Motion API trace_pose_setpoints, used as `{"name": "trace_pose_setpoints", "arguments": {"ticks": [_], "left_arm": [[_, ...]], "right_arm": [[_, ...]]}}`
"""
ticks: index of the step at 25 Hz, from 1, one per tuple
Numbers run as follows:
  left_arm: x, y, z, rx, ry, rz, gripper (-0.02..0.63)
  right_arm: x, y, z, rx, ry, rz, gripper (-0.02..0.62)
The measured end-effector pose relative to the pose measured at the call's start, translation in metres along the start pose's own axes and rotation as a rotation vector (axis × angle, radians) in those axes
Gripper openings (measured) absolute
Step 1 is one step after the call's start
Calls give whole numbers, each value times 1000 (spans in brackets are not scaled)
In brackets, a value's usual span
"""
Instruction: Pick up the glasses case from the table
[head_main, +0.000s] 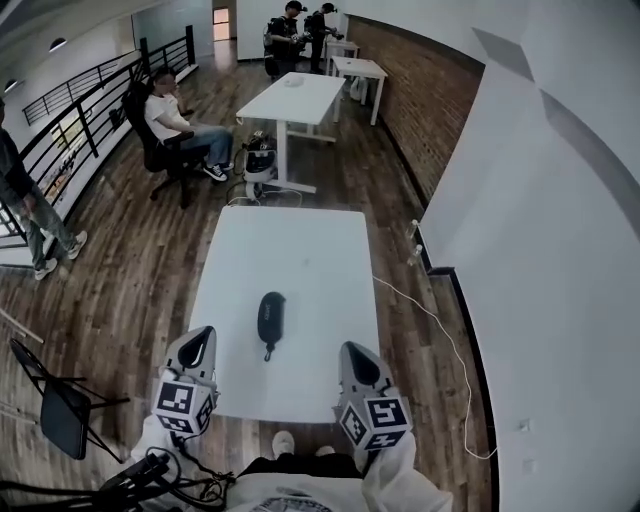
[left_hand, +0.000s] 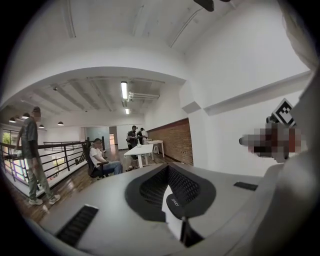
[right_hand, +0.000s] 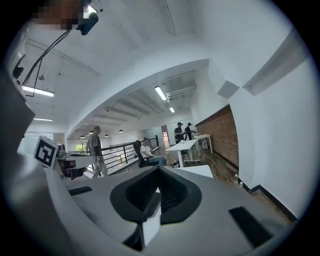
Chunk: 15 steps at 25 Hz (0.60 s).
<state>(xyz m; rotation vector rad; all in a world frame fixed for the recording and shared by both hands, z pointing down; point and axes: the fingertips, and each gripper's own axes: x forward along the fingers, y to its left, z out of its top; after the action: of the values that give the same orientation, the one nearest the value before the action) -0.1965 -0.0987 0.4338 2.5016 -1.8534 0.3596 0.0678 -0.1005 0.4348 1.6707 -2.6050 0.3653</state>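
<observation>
Glasses case (head_main: 270, 317) on white table (head_main: 300, 255)

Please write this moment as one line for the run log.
phase: before reach | glasses case: on table, untouched | left hand-held gripper: shut, empty | right hand-held gripper: shut, empty
</observation>
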Motion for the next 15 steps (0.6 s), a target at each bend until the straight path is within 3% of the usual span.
{"name": "trace_pose_setpoints", "arguments": {"ticks": [3,12,15], "left_arm": [[18,7,-10,3,35,-1,21],[99,-3,-39,-89,155,-44,23],[111,-10,-45,-111,178,-69,63]], "right_arm": [[23,-3,-1,8,13,6,3],[93,-41,-8,19,59,47,3],[99,-42,-12,34,66,54,3]]}}
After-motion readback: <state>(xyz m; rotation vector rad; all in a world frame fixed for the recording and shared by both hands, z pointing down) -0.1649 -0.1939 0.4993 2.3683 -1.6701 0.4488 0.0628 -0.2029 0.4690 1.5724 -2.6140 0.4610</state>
